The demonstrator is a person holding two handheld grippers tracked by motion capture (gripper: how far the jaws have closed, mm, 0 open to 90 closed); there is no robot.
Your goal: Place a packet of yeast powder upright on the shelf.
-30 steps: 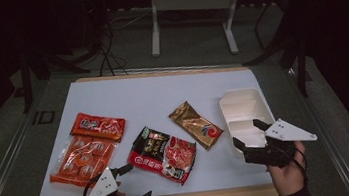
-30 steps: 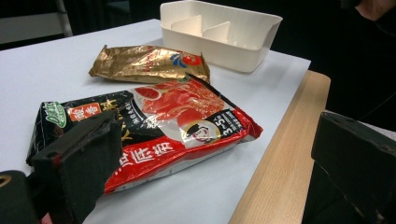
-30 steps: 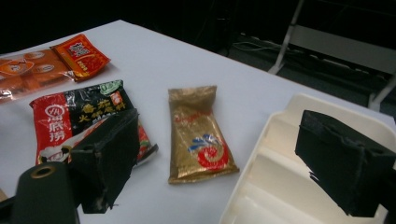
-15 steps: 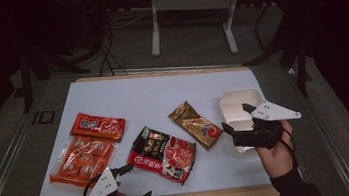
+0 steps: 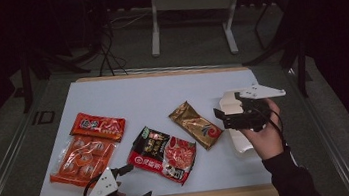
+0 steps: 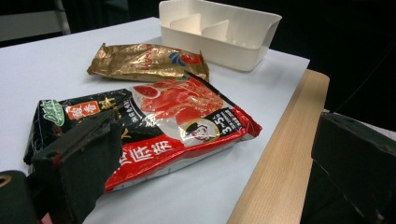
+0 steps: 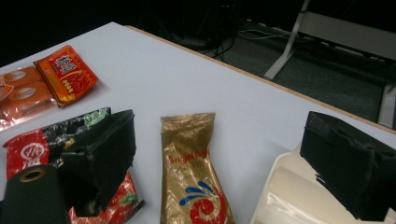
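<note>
Right gripper (image 5: pixel 221 117): jaws spread wide, empty, above the glossy gold foil pouch (image 5: pixel 196 124), which lies flat beside the white plastic divided tray (image 5: pixel 234 143). Left gripper (image 5: pixel 135 183): jaws wide apart, empty, at the table's wooden near edge.

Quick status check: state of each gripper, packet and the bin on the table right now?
left gripper: open, empty, at the table's near edge
right gripper: open, empty, over the bin's left rim
white bin: upright, empty as far as visible
gold packet: sealed, lying flat
red-black packet: sealed, lying flat
small orange packet: flat
clear orange pack: flat
</note>
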